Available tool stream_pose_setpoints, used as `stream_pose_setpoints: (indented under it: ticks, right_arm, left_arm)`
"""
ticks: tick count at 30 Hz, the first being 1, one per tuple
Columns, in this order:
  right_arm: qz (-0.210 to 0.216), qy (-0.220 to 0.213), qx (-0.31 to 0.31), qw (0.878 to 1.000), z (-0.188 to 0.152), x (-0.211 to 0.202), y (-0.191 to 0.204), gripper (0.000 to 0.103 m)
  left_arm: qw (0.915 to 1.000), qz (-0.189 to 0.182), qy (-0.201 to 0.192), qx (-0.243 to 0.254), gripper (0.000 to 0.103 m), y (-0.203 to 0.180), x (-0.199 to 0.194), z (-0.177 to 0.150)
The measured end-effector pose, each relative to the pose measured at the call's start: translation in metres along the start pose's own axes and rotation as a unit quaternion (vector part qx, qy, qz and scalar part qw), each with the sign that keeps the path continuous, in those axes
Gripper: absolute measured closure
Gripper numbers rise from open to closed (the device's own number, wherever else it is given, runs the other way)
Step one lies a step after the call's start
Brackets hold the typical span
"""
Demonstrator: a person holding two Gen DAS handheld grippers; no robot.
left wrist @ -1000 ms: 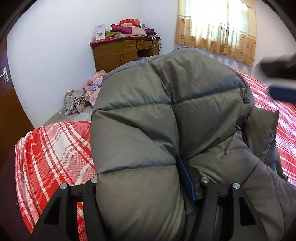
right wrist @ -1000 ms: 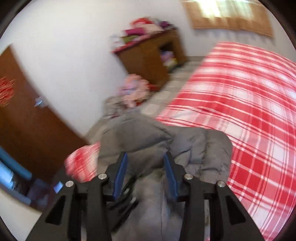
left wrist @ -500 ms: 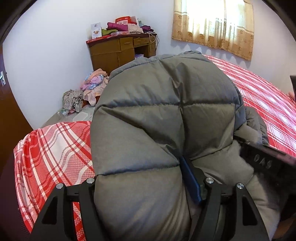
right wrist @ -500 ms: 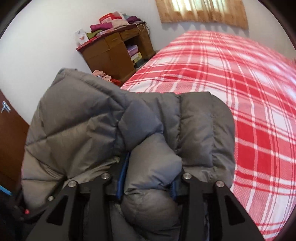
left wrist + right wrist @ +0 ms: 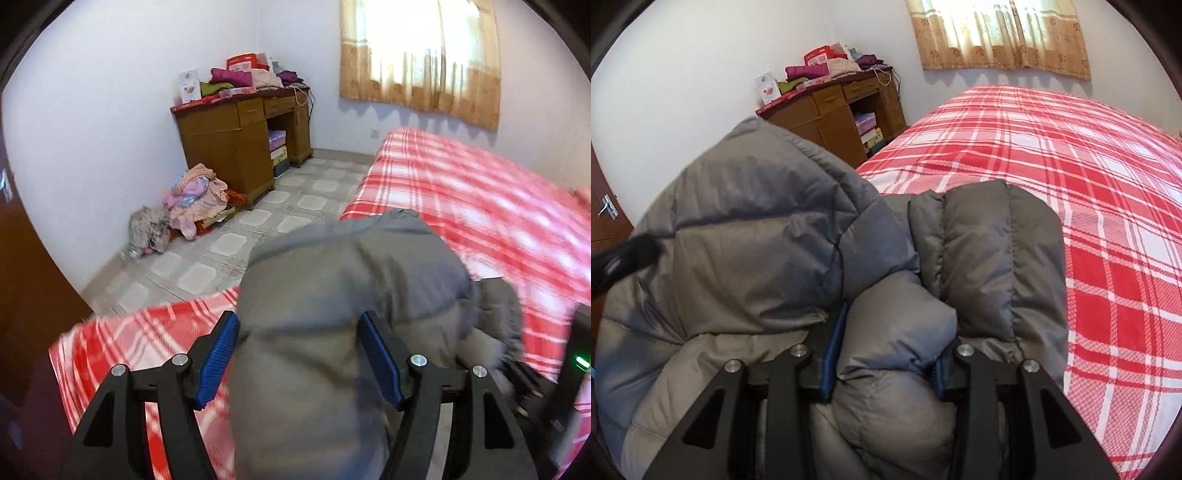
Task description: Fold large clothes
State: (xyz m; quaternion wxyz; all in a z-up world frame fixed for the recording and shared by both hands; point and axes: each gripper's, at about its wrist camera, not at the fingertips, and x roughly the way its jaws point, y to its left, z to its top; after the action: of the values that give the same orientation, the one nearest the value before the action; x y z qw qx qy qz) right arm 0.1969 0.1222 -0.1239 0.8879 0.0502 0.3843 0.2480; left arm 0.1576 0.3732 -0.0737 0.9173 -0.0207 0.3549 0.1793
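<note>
A grey quilted puffer jacket (image 5: 757, 240) lies bunched at the near corner of the red plaid bed (image 5: 1089, 184). My right gripper (image 5: 890, 332) is shut on a thick fold of it, which bulges up between the blue pads. In the left wrist view the jacket (image 5: 351, 280) is blurred and sits lower. My left gripper (image 5: 299, 343) is open, its blue pads (image 5: 221, 343) bare on either side of the fabric and not pressing on it. The right gripper's black body (image 5: 576, 369), with a green light, shows at the right edge.
A wooden desk (image 5: 236, 147) piled with clothes and boxes stands against the far wall. A heap of clothes (image 5: 195, 199) lies on the tiled floor beside it. A brown door (image 5: 22, 277) is at the left, and a curtained window (image 5: 421, 55) is above the bed.
The left gripper has let go of the jacket and pulled up and back, so the jacket looks smaller and lower. The right gripper has come down with its fold of jacket still held.
</note>
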Motion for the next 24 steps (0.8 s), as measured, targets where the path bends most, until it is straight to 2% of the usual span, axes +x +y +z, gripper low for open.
stream_pose_setpoints:
  ticks: [4, 9, 16, 21, 24]
  right_arm:
    - [0.005, 0.000, 0.006, 1.000, 0.001, 0.001, -0.001, 0.062]
    - [0.006, 0.000, 0.008, 1.000, 0.002, 0.003, 0.001, 0.062]
    - [0.001, 0.003, 0.007, 1.000, 0.003, 0.005, 0.002, 0.062]
    - [-0.006, 0.001, -0.001, 1.000, 0.003, 0.005, 0.005, 0.062]
    - [-0.009, 0.000, -0.007, 1.000, 0.003, 0.005, 0.007, 0.062]
  left_arm:
    - [0.9984, 0.020, 0.038, 0.038, 0.033, -0.014, 0.039, -0.005]
    - [0.9986, 0.009, 0.049, 0.019, 0.029, -0.007, 0.055, -0.009]
    - [0.9969, 0.039, 0.058, 0.036, 0.025, -0.020, 0.068, -0.013]
    - [0.9959, 0.059, 0.052, 0.044, 0.023, -0.023, 0.063, -0.015]
    - [0.9960, 0.059, 0.055, 0.039, 0.022, -0.020, 0.060, -0.015]
